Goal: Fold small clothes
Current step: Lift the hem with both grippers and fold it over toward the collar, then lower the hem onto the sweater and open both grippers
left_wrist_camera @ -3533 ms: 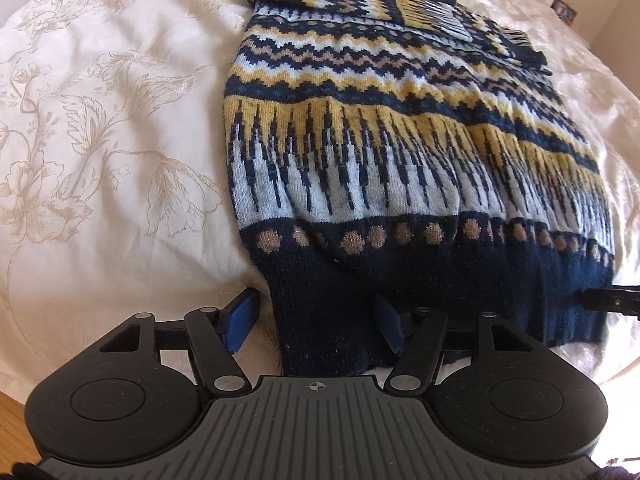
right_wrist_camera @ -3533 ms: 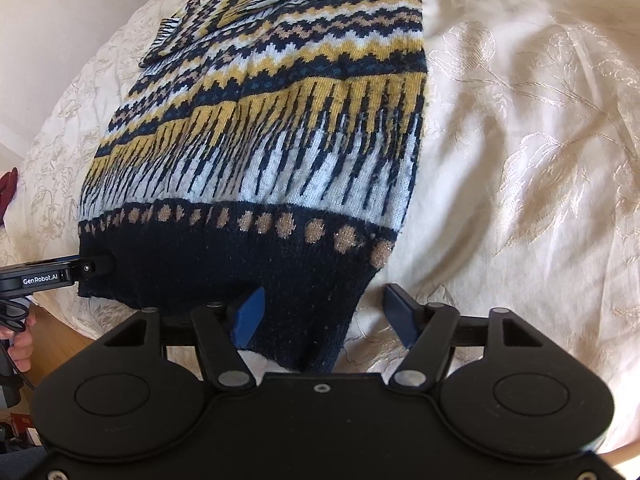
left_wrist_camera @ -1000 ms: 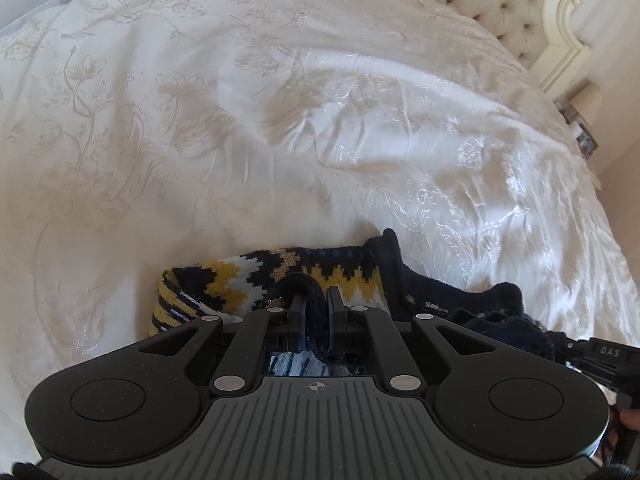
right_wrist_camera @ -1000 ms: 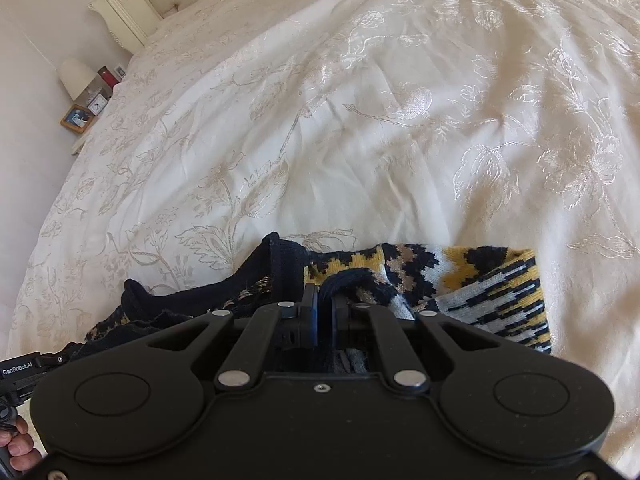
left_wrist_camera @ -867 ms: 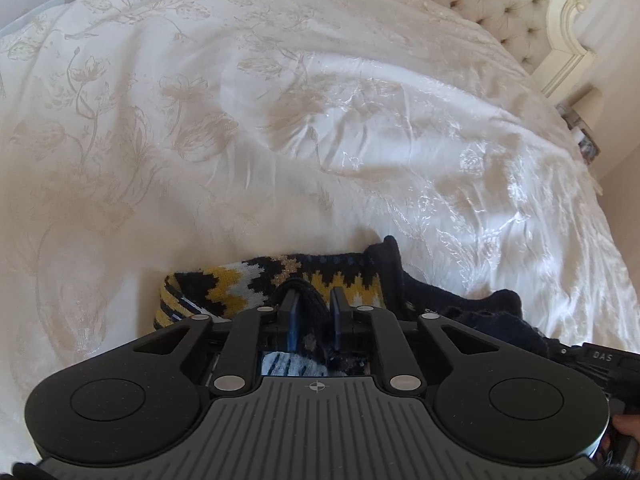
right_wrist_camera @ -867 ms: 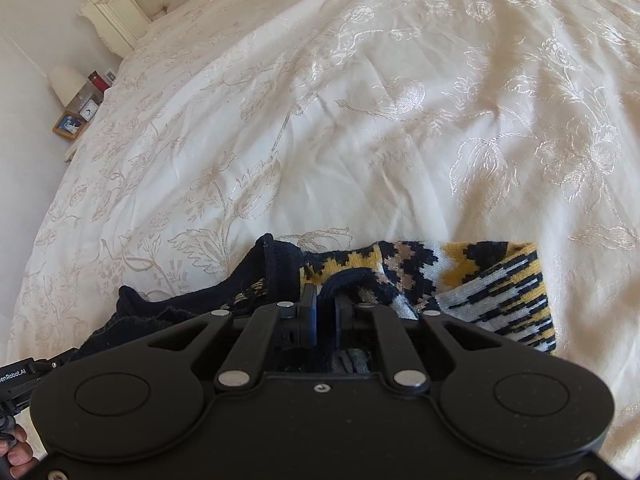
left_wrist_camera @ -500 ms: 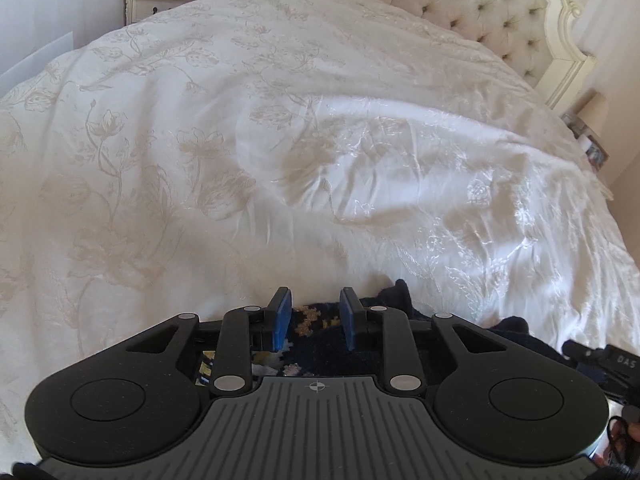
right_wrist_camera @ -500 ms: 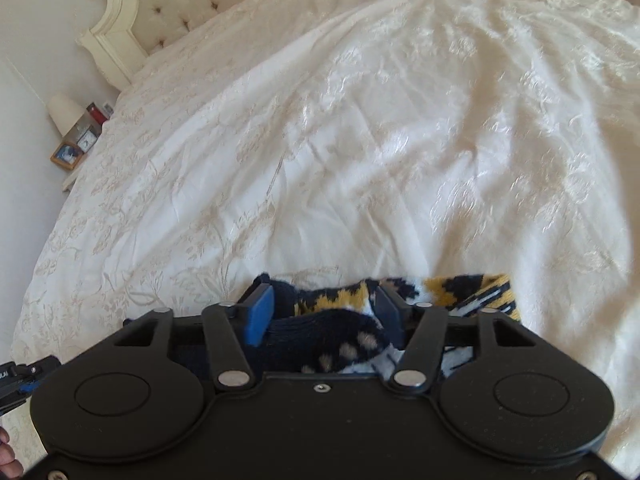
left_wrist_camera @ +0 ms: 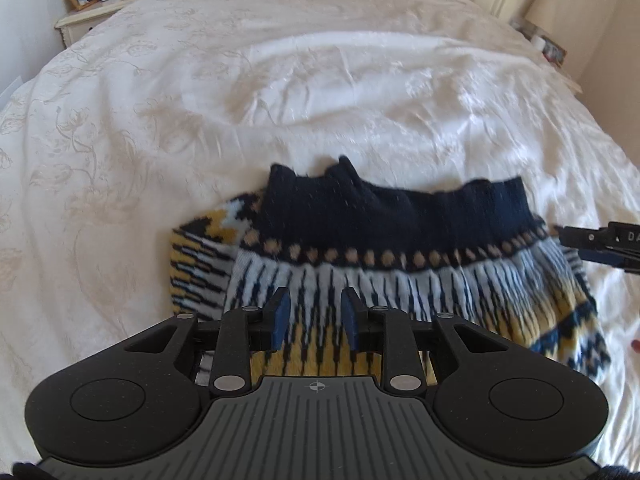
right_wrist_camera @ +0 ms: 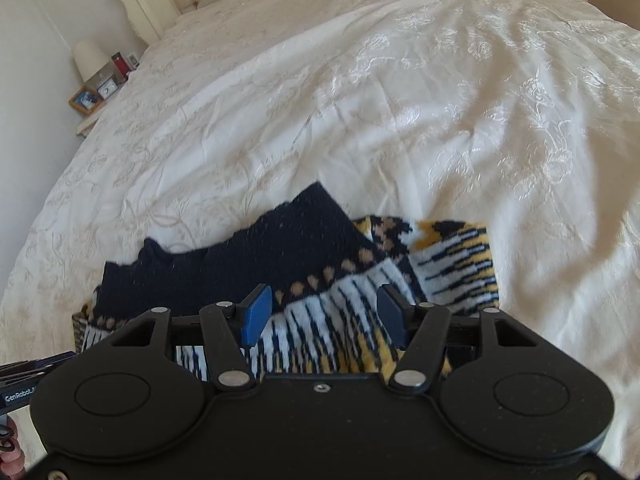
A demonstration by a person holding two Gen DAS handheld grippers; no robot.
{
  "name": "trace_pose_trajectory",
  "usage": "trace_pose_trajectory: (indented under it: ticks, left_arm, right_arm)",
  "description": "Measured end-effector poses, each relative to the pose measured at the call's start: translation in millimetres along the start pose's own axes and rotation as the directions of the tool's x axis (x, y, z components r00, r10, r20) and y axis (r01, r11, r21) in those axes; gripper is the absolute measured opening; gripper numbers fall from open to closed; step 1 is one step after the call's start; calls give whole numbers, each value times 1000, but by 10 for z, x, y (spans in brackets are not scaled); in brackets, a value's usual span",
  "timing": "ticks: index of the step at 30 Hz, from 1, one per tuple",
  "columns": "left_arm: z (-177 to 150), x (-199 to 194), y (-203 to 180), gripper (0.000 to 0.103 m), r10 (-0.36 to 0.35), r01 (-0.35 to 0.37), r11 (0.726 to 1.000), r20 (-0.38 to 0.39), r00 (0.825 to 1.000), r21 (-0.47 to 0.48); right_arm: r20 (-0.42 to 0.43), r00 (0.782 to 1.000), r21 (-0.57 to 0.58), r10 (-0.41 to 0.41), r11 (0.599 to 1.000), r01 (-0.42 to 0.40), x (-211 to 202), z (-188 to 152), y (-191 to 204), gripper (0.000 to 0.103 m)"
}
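Across the cream bedspread, wide bare fabric lay open beyond one folded sweater, its navy hem doubled over the patterned body. Two grippers hung above its near edge: the left gripper partly parted, the right gripper spread wider, neither holding anything.

sweater: navy, mustard, white zigzags, tan dots | bedspread: cream floral | claw pads: blue
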State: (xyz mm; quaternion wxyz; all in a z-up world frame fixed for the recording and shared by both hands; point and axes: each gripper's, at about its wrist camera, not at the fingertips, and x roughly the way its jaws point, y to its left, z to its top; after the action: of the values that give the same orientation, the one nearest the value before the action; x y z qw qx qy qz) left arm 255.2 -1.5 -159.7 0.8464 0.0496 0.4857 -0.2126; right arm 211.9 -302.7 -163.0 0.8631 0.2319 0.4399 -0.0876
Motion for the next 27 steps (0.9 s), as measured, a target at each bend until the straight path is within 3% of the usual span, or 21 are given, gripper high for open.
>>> trace_pose_trajectory:
  ticks: [5,12,22,27]
  left_arm:
    - [-273,98,-28,27,31,-27,998,-60,998,59]
    - [-440,191,162,27,11,-19,995,-75,997,-101]
    - [-466,64,113,27,35,-40,997,-74,997,-60]
    - [-569,-13,143,27,62,-71,993,-95,994,-93]
  right_arm:
    - [-59,998,15,-13,1000,14,-114,-267,100,64]
    - [-76,996,-6,-51,999,51,-289,-382,234,64]
    - [-95,995,-88,-35,996,27,-250,-532,357,64]
    - [-130,991,-125,-13,992,-3,-192,-614,347,64]
